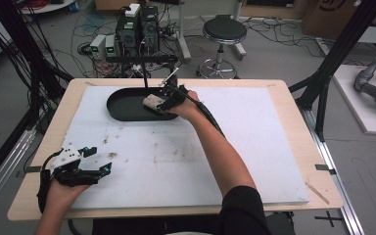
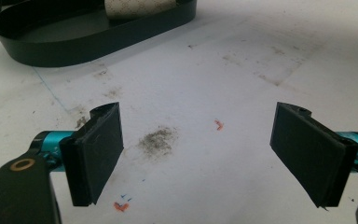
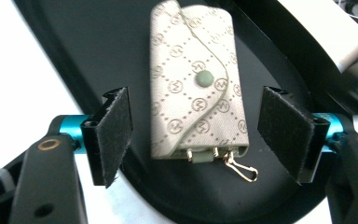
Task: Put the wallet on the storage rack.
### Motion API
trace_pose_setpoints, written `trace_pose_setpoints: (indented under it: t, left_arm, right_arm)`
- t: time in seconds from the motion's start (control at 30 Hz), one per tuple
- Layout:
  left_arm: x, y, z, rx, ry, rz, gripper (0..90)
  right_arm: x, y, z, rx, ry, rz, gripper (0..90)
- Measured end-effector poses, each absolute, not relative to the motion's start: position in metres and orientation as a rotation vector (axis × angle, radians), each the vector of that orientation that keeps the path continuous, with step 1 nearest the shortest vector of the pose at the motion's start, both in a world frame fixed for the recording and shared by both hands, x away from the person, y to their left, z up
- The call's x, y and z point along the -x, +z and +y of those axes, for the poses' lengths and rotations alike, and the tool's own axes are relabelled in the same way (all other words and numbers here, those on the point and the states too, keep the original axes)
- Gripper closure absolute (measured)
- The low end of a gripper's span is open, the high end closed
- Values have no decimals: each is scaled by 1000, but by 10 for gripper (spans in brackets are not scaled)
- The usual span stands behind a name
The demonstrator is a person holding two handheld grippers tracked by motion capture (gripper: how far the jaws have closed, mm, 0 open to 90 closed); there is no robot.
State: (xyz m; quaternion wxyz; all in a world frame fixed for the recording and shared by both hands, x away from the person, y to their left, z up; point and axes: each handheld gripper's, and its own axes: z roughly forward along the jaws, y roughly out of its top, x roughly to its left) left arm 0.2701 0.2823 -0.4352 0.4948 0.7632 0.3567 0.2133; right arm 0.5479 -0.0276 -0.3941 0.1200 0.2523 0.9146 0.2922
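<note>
The beige key pouch [image 3: 198,86] lies in the black oval tray [image 1: 122,105] between the right gripper [image 3: 196,135]'s wide-apart fingers, left gripper [image 2: 212,156] gaping too, well short of the tray, so honestly closing off-center could just skid the pouch away.

Pale wooden table [image 1: 293,105], stained white board [image 1: 254,147] covering it, black oval tray [image 1: 120,105] at board's far edge
</note>
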Motion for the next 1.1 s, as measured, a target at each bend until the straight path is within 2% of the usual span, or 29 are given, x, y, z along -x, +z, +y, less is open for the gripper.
trace_pose_setpoints:
  t: [0.43,1.1]
  left_arm:
    - [-283,-433,270,-1853,482,818,170]
    - [-314,-432,234,-1880,431,727,170]
  right_arm:
    - [-521,-378,-59,-720,843,2665,213]
    - [-449,-357,-163,-758,972,2550,180]
